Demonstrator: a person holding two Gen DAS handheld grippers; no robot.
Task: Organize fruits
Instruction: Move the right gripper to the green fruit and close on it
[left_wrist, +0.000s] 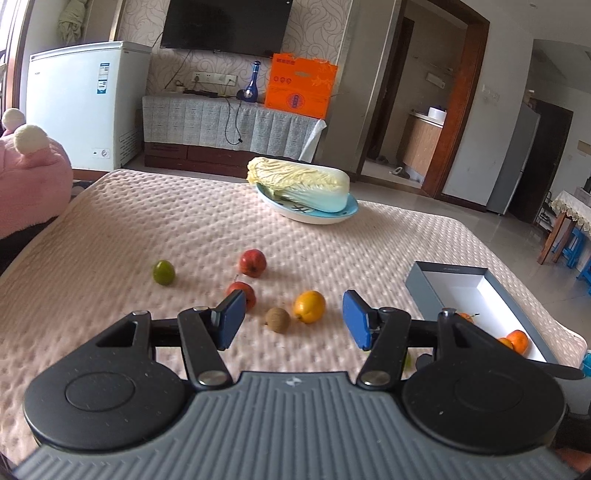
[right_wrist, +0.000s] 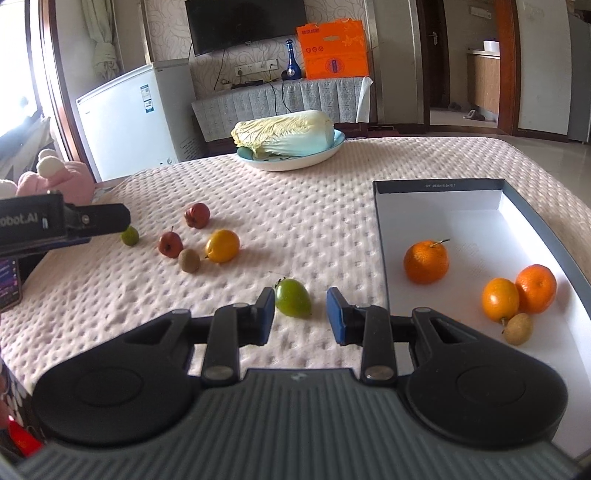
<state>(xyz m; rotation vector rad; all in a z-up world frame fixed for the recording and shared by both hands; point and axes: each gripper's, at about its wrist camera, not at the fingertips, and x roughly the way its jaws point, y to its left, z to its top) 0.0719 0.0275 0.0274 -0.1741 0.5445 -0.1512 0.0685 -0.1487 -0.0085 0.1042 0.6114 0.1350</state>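
Observation:
My left gripper (left_wrist: 293, 319) is open and empty above the padded table, just short of a brown kiwi (left_wrist: 277, 319) and an orange fruit (left_wrist: 309, 306). Two red apples (left_wrist: 252, 262) (left_wrist: 246, 291) and a small green fruit (left_wrist: 163, 272) lie beyond. My right gripper (right_wrist: 300, 315) is open, with a green pear-shaped fruit (right_wrist: 293, 297) just ahead between its fingertips, resting on the table. The grey box (right_wrist: 436, 188) at the right holds several oranges (right_wrist: 425, 261) (right_wrist: 535, 283) and a small brown fruit (right_wrist: 518, 328).
A blue plate (left_wrist: 351, 210) with a napa cabbage (left_wrist: 299, 182) sits at the table's far side. A pink plush toy (left_wrist: 29, 177) lies at the left edge. The left gripper's body (right_wrist: 62, 221) shows at the left of the right wrist view.

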